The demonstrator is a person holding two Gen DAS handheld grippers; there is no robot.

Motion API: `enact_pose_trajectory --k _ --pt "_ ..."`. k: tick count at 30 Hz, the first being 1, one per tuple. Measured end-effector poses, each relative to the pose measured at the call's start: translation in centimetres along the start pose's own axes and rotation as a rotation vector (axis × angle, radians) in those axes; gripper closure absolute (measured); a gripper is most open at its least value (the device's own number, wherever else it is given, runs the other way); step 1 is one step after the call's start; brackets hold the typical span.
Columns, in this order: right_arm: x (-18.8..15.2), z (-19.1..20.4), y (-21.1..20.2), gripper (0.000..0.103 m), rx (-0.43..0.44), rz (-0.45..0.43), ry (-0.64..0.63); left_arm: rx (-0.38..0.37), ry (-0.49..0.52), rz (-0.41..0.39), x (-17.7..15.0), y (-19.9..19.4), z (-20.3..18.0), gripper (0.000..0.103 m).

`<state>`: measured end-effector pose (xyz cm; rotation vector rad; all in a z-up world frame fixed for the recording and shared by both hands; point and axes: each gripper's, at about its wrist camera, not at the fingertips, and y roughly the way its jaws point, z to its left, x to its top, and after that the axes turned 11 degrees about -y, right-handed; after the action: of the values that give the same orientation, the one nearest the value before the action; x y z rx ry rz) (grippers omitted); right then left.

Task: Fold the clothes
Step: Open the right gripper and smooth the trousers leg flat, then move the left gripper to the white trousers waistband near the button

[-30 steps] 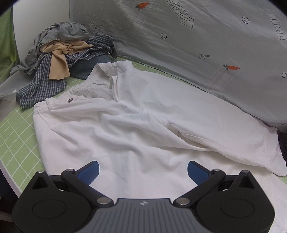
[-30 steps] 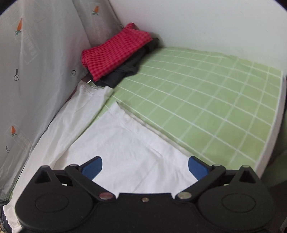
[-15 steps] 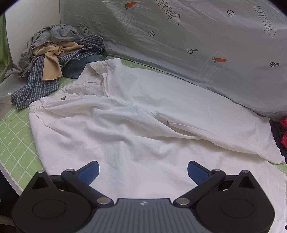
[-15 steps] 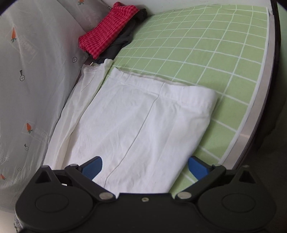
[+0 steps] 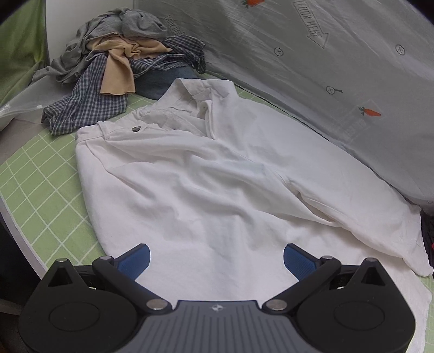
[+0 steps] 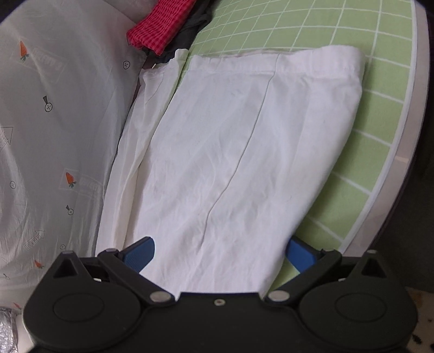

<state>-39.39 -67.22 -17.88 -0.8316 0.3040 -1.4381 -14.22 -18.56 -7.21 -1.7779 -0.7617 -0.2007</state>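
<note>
Fingers [image 5: 134, 260] of both your grippers spread wide, empty; right gripper [image 6: 218, 251] has drawn back (hem now visible) over white cotton trousers [image 6: 230, 141], unfolded.

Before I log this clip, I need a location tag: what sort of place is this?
Probably a home laundry-folding spot: white trousers spread on a green grid-patterned table mat, beside a heap of unfolded grey, tan and checked clothes.

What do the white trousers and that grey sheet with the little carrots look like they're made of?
The white trousers look like thin woven cotton or linen: matte, softly creased, with a stitched seam and a hem at the leg end. The grey sheet looks like thin plastic film: faintly shiny, printed, with stiff straight wrinkles. Neither can be told for sure.
</note>
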Motion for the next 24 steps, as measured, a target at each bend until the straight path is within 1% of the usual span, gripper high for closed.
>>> enact_pose_trajectory --k 4,10,11,15,18,21,24 --pt "-1.3 0.8 0.6 0.0 -0.001 -0.04 0.075 0.014 -0.101 0.0 2.7 0.9 3.3 0.0" --pt "-2.3 1.1 0.4 0.0 -0.045 -0.129 0.172 0.068 -0.273 0.018 6.2 3.3 8.9 0.002" --pt "-2.4 1.1 0.3 0.0 -0.05 -0.142 0.188 0.078 -0.3 0.022 6.7 3.8 9.8 0.002" --pt "-2.7 1.0 0.1 0.0 -0.069 -0.194 0.257 0.092 -0.388 0.034 9.0 5.8 12.5 0.011" --pt "-3.0 1.1 0.1 0.0 -0.092 -0.246 0.295 0.11 -0.391 0.029 10.5 7.2 13.7 0.018" --pt "-2.7 1.3 0.3 0.0 -0.135 -0.291 0.282 0.128 -0.379 0.036 11.8 8.5 14.2 0.024" --pt "-2.3 1.7 0.4 0.0 -0.189 -0.33 0.26 0.15 -0.375 0.049 12.8 9.6 14.5 0.026"
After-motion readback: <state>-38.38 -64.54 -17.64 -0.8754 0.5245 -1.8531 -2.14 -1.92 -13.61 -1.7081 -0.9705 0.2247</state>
